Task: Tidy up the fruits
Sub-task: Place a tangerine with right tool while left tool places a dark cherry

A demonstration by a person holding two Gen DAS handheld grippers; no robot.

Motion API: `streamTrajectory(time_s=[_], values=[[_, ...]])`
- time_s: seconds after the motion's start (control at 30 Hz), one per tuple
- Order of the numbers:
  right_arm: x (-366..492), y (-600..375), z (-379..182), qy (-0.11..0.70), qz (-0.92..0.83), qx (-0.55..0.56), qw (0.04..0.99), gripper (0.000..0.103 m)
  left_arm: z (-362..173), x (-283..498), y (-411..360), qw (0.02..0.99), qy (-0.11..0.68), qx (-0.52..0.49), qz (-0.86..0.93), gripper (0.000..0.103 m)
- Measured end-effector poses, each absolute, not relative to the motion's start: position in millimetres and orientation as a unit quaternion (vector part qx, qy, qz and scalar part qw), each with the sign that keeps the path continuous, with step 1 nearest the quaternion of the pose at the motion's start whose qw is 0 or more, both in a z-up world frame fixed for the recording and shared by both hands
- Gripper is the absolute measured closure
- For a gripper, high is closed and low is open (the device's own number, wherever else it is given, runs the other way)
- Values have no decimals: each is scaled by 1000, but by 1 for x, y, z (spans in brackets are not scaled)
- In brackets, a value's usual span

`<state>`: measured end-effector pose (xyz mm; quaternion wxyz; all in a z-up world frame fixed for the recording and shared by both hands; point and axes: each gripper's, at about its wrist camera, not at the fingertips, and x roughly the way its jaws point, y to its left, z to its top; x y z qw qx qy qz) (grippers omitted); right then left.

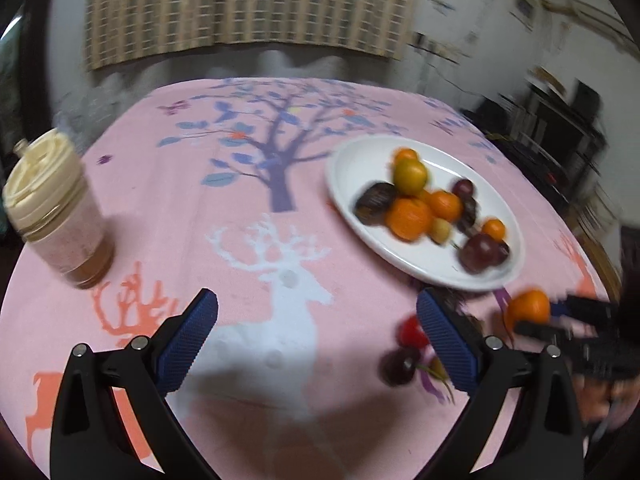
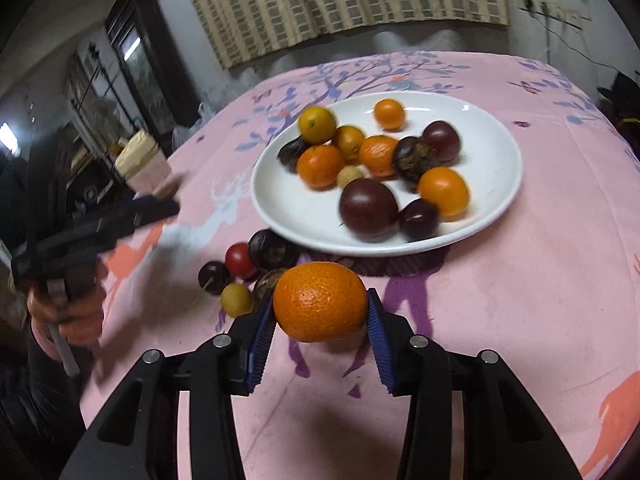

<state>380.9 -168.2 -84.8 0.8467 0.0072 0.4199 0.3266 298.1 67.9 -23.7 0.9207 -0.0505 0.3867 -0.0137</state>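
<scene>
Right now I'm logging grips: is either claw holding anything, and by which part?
The right claw holds an orange by its two opposite sides, clear of the cloth. The left claw is open and empty.

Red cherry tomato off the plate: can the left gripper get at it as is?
Probably yes. The left gripper is open and empty, the red cherry tomato lies uncovered by its right finger, though crowded by dark fruit.

Motion blur smears the plate's fruit (image 1: 424, 208); jar (image 1: 56, 208) blurred too.

We see a glossy white ceramic-looking plate (image 2: 496, 184), matt pink cloth (image 2: 520, 300), and a dimpled orange (image 2: 320, 300) rind.
</scene>
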Motion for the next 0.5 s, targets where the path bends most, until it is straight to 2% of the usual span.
streamTrajectory(time_s=[0.17, 0.27, 0.43, 0.5], values=[[386, -174, -88, 427, 310, 19, 849, 58, -37, 280, 29, 912, 398, 34, -95, 39], [388, -175, -87, 427, 308, 23, 850, 58, -46, 272, 16, 906, 404, 64, -110, 50], [385, -177, -87, 424, 303, 24, 853, 58, -57, 271, 11, 898, 418, 72, -119, 54], [385, -177, -87, 424, 301, 24, 854, 58, -60, 273, 11, 896, 422, 76, -115, 60]])
